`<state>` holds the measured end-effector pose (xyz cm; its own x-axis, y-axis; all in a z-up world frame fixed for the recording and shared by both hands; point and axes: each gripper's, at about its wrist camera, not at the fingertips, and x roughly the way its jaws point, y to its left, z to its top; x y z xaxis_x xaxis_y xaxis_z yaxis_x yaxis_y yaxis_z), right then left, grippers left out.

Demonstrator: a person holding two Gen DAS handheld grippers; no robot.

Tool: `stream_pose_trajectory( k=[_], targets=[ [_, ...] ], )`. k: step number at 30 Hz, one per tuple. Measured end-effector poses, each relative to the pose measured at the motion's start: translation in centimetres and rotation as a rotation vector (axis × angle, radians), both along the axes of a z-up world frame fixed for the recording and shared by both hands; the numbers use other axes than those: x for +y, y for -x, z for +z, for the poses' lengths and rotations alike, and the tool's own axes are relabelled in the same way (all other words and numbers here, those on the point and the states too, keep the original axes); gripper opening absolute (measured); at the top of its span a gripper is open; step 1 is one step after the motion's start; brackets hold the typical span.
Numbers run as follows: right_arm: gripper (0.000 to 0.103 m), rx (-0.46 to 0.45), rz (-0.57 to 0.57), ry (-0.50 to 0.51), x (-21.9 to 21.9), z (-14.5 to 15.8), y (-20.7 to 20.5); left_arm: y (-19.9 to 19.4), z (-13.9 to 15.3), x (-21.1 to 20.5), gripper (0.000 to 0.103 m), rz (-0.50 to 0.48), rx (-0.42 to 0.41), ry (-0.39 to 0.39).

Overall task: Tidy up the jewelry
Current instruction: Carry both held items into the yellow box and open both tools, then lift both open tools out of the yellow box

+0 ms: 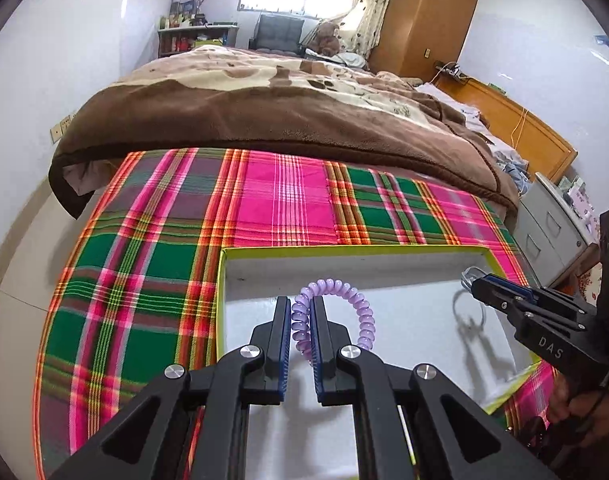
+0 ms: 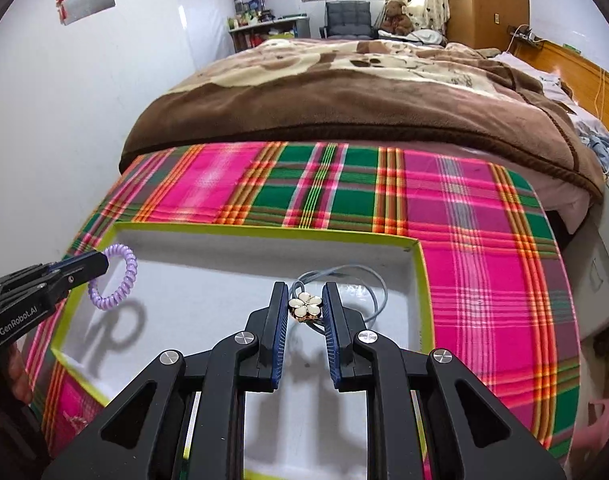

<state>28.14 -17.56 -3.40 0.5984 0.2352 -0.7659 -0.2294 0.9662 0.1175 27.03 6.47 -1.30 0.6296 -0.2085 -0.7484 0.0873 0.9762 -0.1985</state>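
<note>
From the left wrist view, we see our left gripper clenched on the purple coil bracelet, its pads pinching one side of the loop while the rest arcs out to the right above the white floor of the green-rimmed box. We judge this bracelet light, springy and soft: it will stretch and wobble rather than hold shape, and the smooth coils may slip, so a pinch across the coil as we have it seems the right hold. At the right edge, our right gripper hangs over the same box with something pale at its tips.

From the right wrist view, that thing reads clearly: our right gripper grasps a white flower charm between its pads, with a thin grey cord looping loosely behind it above the box. The charm looks small, hard and glossy, likely slippery and a little fragile at the petals; the cord is limp and will trail. We judge the charm's body the only firm place to hold. The box sits on the plaid cloth.
</note>
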Motion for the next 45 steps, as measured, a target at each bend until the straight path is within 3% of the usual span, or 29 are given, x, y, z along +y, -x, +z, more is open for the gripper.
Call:
stream_pose_trajectory(
  k=[21, 25, 27, 29, 31, 38, 45],
  targets=[
    [0.018, 0.059, 0.023, 0.009, 0.7, -1.6, -1.2, -1.3, -2.3, -0.4, 0.010, 0.003, 0.067, -0.021],
    [0.020, 0.056, 0.028, 0.011, 0.7, -1.6, -1.0, -1.3, -2.5, -0.6, 0.016, 0.003, 0.069, -0.017],
    [0.028, 0.053, 0.026, 0.012, 0.7, -1.5, -1.1, -1.1, -2.3, -0.7, 0.018, 0.008, 0.062, -0.020],
    [0.036, 0.045, 0.023, 0.007, 0.6, -1.4, -1.0, -0.9, -2.0, -0.7, 0.026, 0.001, 0.054, -0.017],
    [0.036, 0.040, 0.024, -0.008, 0.4, -1.2, -0.8, -0.6, -1.7, -0.5, 0.033, 0.003, 0.047, -0.008],
    [0.037, 0.007, 0.024, -0.022, 0.4, 0.0, 0.9, 1.5, 0.1, -0.8, 0.034, -0.013, 0.003, 0.003],
    [0.037, -0.050, 0.023, -0.045, 0.1, 1.8, 4.4, 6.0, 1.7, -0.7, 0.039, -0.011, -0.041, 0.029]
  ],
)
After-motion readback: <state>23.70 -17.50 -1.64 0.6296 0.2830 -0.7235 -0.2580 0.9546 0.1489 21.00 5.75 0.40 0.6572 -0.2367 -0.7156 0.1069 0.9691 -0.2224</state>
